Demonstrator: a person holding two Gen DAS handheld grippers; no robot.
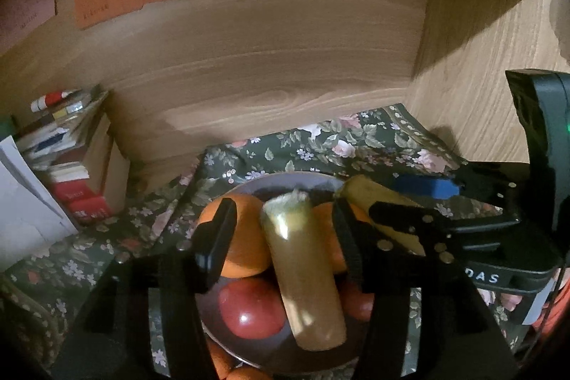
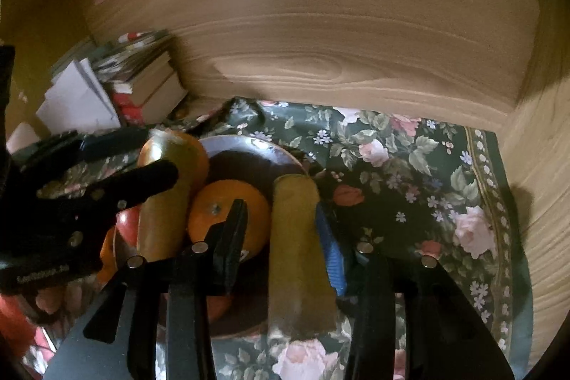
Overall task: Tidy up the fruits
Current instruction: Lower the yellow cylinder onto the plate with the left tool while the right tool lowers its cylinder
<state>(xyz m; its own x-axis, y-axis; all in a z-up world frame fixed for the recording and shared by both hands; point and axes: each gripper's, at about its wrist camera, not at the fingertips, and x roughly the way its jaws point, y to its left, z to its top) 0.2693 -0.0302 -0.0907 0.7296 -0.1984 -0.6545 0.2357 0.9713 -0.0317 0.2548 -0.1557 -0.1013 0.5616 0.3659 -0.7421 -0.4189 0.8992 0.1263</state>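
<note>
Over the dark plate (image 1: 270, 186) on the floral cloth (image 1: 356, 138), both grippers work at once, each with a yellow-green banana-like fruit lying lengthwise between its fingers. From the left wrist view, the left gripper (image 1: 285, 212) straddles the left banana (image 1: 302, 273), which rests across two oranges (image 1: 242, 237) and a red apple (image 1: 253, 305); its fingers stand spread, with clear gaps on both sides. The right gripper (image 2: 285, 223) frames the right banana (image 2: 295, 255) at the plate's near edge, the blue pad (image 2: 329, 248) close against the fruit while the other finger sits apart over an orange (image 2: 228, 219) — whether it pinches I cannot tell. These bananas should be light but soft and easily bruised, with smooth skin that could slide; a gentle hold across the thick middle suits best, not the stem tip. Round fruits beneath may roll when disturbed — lift straight up.
</note>
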